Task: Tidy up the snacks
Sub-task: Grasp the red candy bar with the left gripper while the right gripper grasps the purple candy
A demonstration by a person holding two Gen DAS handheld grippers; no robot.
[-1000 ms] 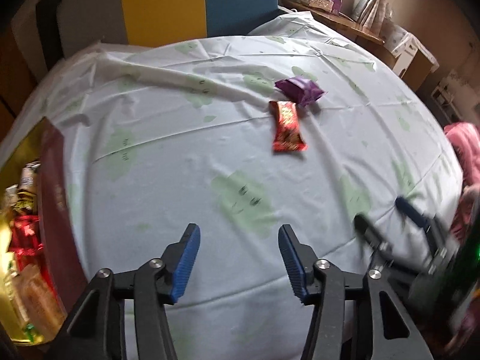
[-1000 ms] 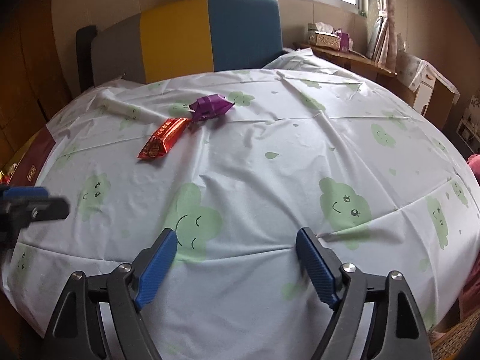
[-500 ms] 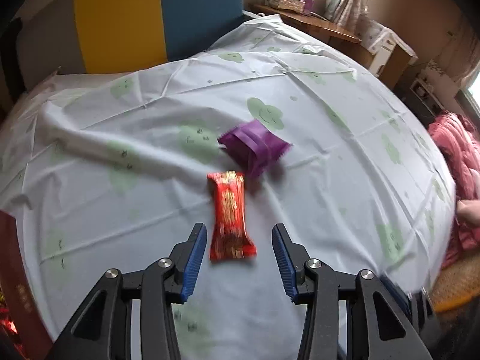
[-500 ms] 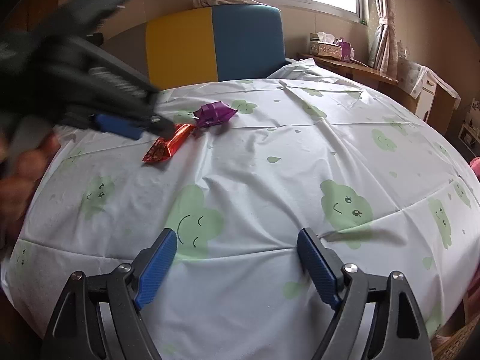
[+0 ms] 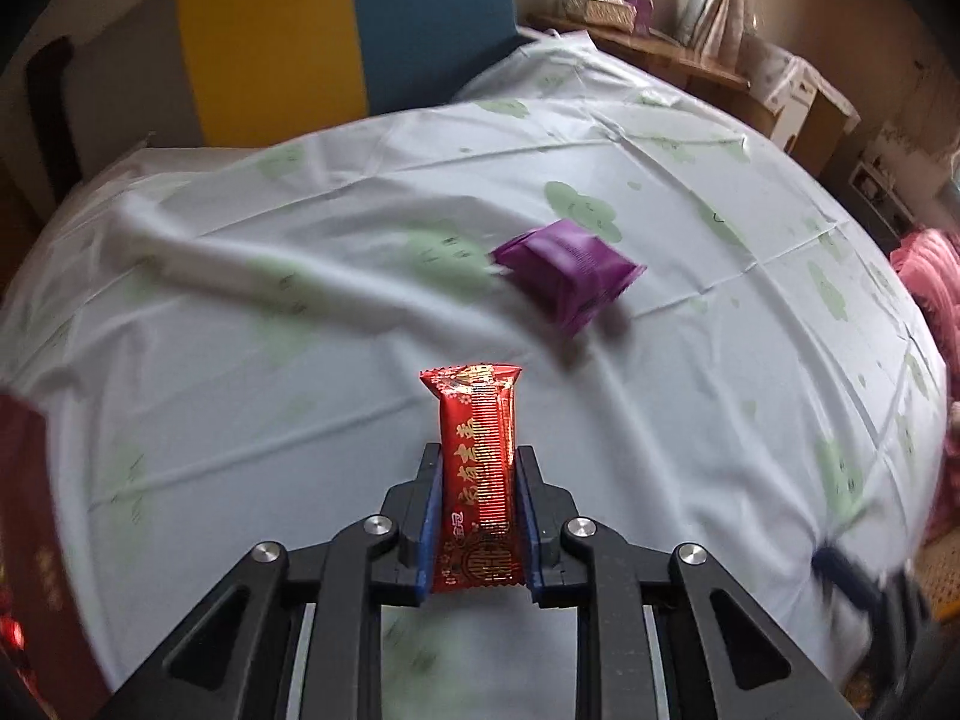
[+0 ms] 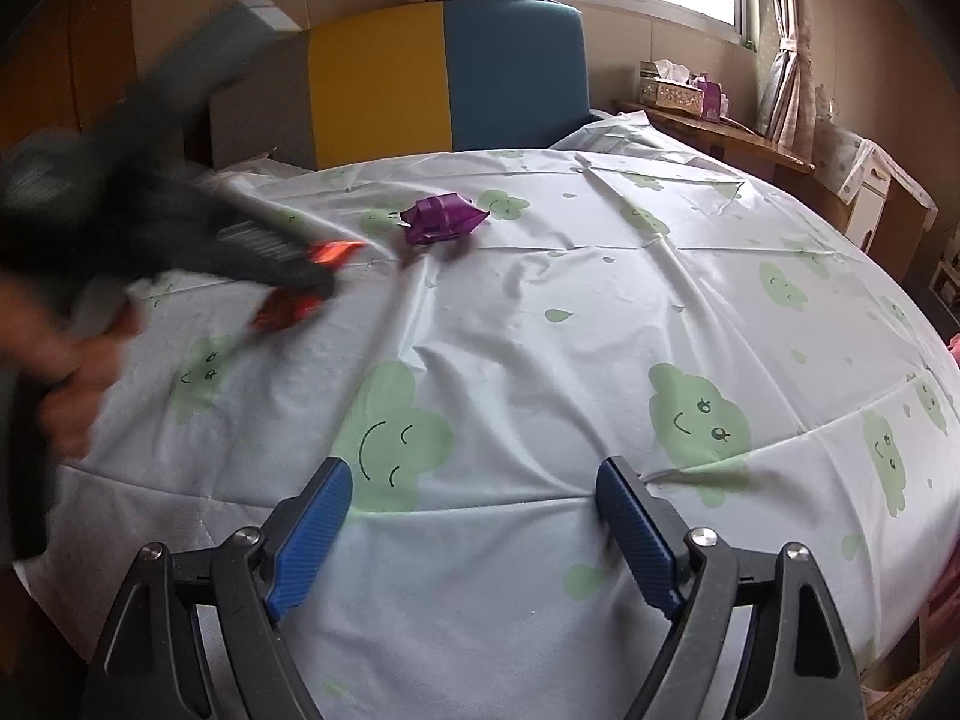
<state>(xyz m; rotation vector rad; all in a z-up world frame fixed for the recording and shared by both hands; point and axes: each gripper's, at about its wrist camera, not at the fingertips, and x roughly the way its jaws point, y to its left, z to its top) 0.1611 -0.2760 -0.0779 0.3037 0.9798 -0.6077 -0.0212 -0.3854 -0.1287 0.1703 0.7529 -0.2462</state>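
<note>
Clamping the red foil snack packet with gold characters from both long sides, the left gripper has its 2 blue pads pressed tight against the wrapper, and the far end of the packet sticks out beyond the fingertips. This packet is over the pale tablecloth with green smiling cloud prints; whether it touches the cloth or is lifted a little, I cannot tell. Further on the cloth, well apart from the red packet and a bit to the right, lies the purple square snack pouch, flat and alone. At the left edge of the left wrist view a dark red box with gold trim shows only partly, and its inside is too blurred to read. From the right wrist view, the left gripper appears as a dark blurred shape with a person's hand behind it, and the red packet glows orange between its jaws. The right gripper hovers over the near part of the cloth with its 2 blue pads wide apart and nothing between them. The purple pouch sits far ahead of it, close to the yellow and blue padded chair back.
</note>
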